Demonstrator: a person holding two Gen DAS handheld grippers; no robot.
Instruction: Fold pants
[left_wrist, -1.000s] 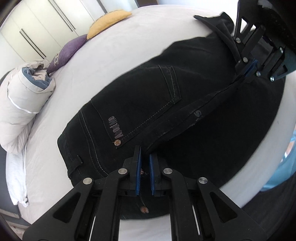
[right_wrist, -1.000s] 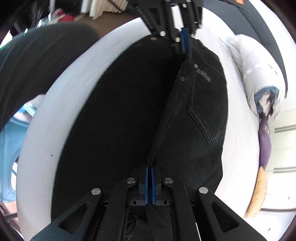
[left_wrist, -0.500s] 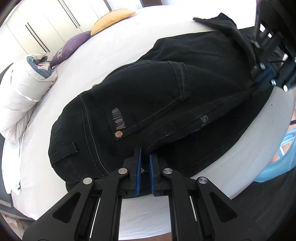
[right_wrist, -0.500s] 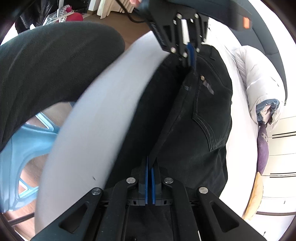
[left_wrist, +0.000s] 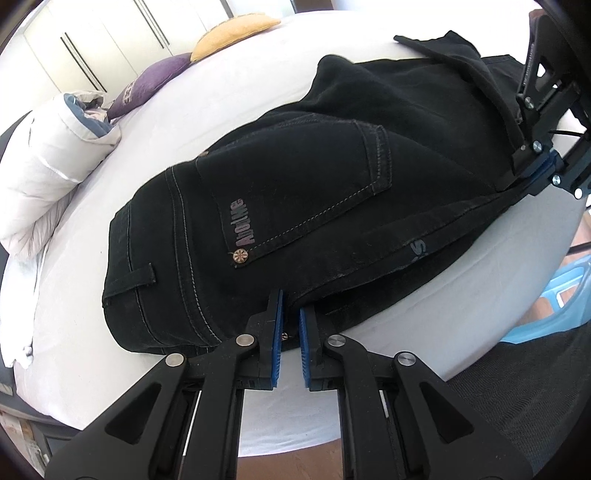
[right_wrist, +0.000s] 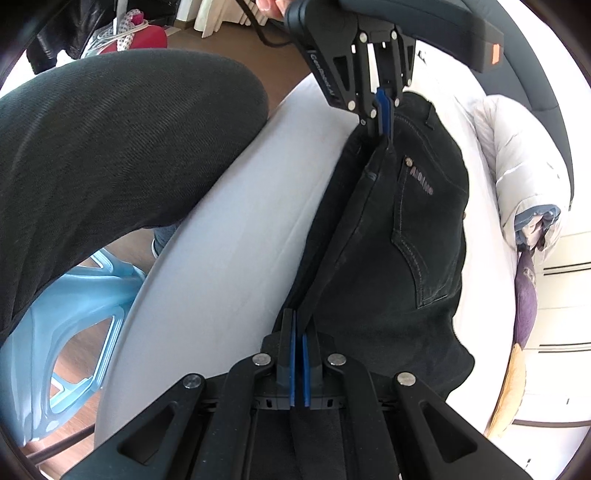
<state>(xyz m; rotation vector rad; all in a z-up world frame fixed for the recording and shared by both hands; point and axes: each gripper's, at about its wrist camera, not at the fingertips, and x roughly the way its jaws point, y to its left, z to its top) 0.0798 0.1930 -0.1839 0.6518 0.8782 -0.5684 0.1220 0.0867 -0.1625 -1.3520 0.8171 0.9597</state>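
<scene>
The black denim pants (left_wrist: 295, 206) look thick and matt, with pale stitching and a small shiny metal stud. The white bed sheet (left_wrist: 221, 122) is smooth cloth. The black plastic left gripper (left_wrist: 291, 314) has blue ribbed pads and shiny metal pins. The light blue plastic stool (right_wrist: 70, 317) looks glossy.

A home bedroom: a white-sheeted bed (left_wrist: 258, 88), cushions (left_wrist: 155, 79) at eleven o'clock (purple, yellow), wardrobe doors (left_wrist: 92, 40) behind.
</scene>
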